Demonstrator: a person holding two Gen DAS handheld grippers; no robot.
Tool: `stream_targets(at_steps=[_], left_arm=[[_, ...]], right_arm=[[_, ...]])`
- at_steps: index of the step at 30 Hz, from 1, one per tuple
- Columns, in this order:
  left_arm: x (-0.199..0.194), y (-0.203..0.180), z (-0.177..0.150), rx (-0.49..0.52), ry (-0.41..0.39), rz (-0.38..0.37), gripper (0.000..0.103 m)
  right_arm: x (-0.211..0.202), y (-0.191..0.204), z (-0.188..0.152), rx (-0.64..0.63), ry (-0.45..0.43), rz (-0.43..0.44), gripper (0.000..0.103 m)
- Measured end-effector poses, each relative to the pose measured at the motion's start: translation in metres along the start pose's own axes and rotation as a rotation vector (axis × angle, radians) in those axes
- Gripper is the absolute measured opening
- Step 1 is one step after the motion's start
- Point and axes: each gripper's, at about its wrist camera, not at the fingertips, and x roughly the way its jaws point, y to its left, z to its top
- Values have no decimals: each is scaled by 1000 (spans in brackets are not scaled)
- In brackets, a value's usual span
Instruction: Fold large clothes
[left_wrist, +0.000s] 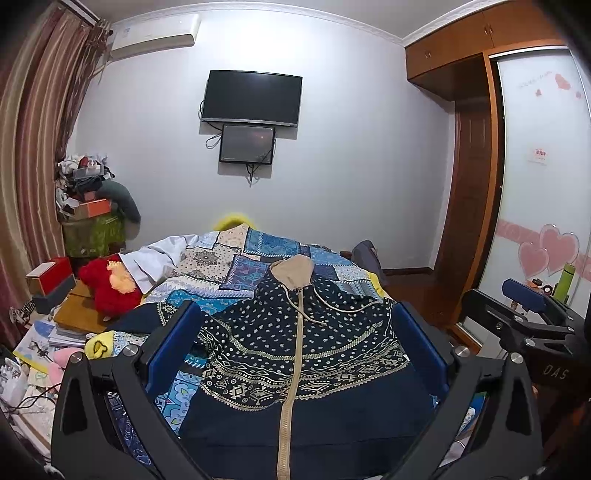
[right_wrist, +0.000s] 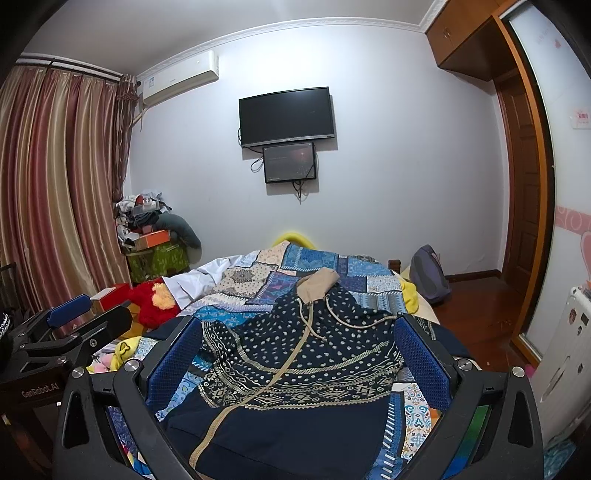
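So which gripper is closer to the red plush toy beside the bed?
Left. The left gripper hangs open over the hoodie on the side where the red plush toy lies. The right gripper sits farther over, with the left one between it and the toy.

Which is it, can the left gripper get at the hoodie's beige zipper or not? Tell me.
Probably yes. The left gripper hangs open over the hoodie, and the zipper runs bare between its fingers, with nothing lying across it.
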Motion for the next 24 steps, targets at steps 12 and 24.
stream_targets(at_steps=[12,24], left_arm=[[0,-1,3,5,0,0,103],[-1,-4,3,9,-2,1,103]], right_arm=[[0,0,0,-2,1,0,103],[6,-1,-5,0,2,-3,103]])
